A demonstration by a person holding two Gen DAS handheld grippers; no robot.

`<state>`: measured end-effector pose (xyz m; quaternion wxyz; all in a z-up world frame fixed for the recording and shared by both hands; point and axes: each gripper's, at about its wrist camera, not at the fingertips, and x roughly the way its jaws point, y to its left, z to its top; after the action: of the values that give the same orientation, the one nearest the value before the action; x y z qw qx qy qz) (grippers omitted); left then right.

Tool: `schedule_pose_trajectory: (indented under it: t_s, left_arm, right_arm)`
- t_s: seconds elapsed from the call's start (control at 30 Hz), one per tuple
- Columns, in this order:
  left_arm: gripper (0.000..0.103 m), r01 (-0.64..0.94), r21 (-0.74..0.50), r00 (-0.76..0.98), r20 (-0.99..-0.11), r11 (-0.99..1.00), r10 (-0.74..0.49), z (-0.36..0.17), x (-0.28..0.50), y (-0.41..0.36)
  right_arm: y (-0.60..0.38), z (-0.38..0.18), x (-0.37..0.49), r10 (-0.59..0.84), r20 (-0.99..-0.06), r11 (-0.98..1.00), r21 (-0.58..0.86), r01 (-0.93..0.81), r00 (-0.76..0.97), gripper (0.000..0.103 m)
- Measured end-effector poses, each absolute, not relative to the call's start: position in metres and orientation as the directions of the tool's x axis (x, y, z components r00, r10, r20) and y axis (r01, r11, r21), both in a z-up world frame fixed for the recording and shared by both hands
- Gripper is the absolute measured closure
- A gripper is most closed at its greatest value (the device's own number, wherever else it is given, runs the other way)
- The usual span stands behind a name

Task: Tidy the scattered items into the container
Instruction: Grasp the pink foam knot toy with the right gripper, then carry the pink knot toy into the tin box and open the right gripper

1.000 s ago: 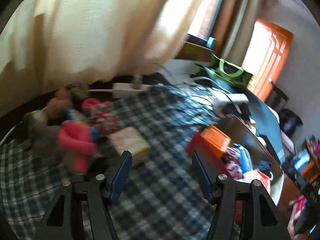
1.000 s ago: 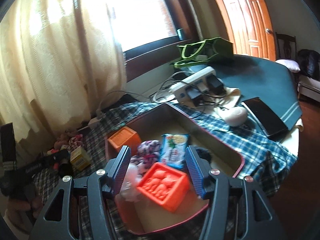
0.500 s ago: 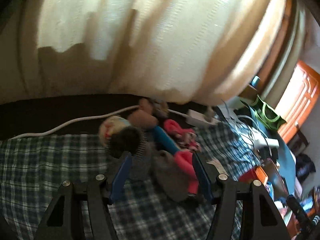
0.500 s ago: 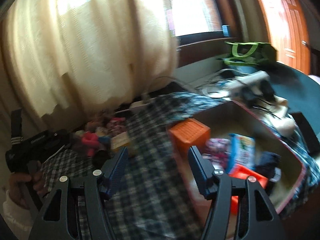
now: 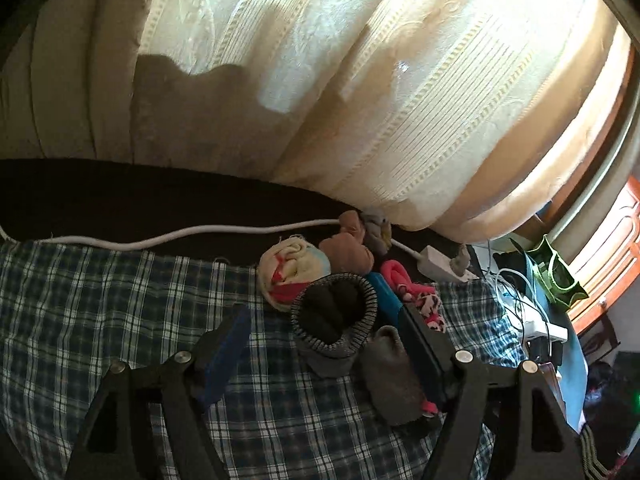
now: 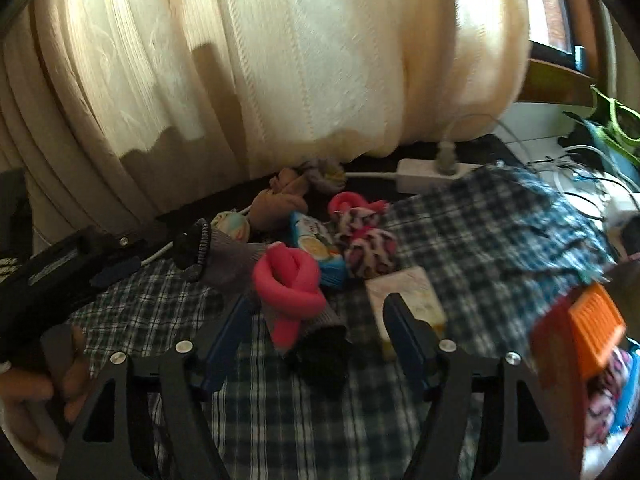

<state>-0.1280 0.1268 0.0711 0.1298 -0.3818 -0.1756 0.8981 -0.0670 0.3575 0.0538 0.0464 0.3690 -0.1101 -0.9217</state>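
Socks [image 5: 334, 316] before tilted left gripper [image 5: 324, 344]

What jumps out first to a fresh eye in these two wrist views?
The heap of rolled socks and small packets on the checked cloth below the pale curtain, above all the knotted pink sock right ahead of the open, empty right claw. In the left view, the grey sock's ribbed cuff gapes between the open left claw's fingers. An orange crate shows at the right edge.
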Motion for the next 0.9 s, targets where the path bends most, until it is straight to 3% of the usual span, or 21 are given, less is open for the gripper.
schedule_pose_trajectory:
  t_s: [0.3, 0.33, 0.37, 0.43, 0.47, 0.67, 0.9]
  left_arm:
    - [0.026, -0.094, -0.414, -0.665, -0.651, -0.905, 0.367, 0.067, -0.132, 0.128]
    - [0.026, -0.091, -0.414, -0.662, -0.654, -0.906, 0.365, 0.066, -0.133, 0.128]
    - [0.026, -0.088, -0.413, -0.66, -0.658, -0.906, 0.364, 0.064, -0.134, 0.128]
    - [0.026, -0.085, -0.41, -0.654, -0.665, -0.908, 0.362, 0.061, -0.135, 0.129]
    - [0.026, -0.085, -0.408, -0.652, -0.667, -0.909, 0.361, 0.06, -0.135, 0.13]
    - [0.026, -0.114, -0.39, -0.639, -0.675, -0.914, 0.368, 0.057, -0.133, 0.141]
    - [0.026, -0.153, -0.36, -0.629, -0.683, -0.92, 0.371, 0.055, -0.131, 0.154]
  right_arm:
    - [0.354, 0.024, -0.106, -0.3, -0.696, -0.938, 0.34, 0.068, -0.652, 0.03]
    - [0.354, 0.021, -0.107, -0.301, -0.7, -0.938, 0.341, 0.067, -0.648, 0.034]
    - [0.354, 0.019, -0.106, -0.298, -0.701, -0.938, 0.339, 0.064, -0.649, 0.047]
    - [0.353, 0.018, -0.104, -0.288, -0.707, -0.942, 0.33, 0.06, -0.646, 0.063]
    - [0.353, 0.018, -0.102, -0.284, -0.709, -0.944, 0.325, 0.058, -0.646, 0.065]
    - [0.36, 0.037, -0.079, -0.265, -0.661, -0.945, 0.321, 0.054, -0.702, 0.065]
    - [0.397, 0.063, -0.029, -0.093, -0.627, -0.96, 0.263, -0.098, -0.774, 0.065]
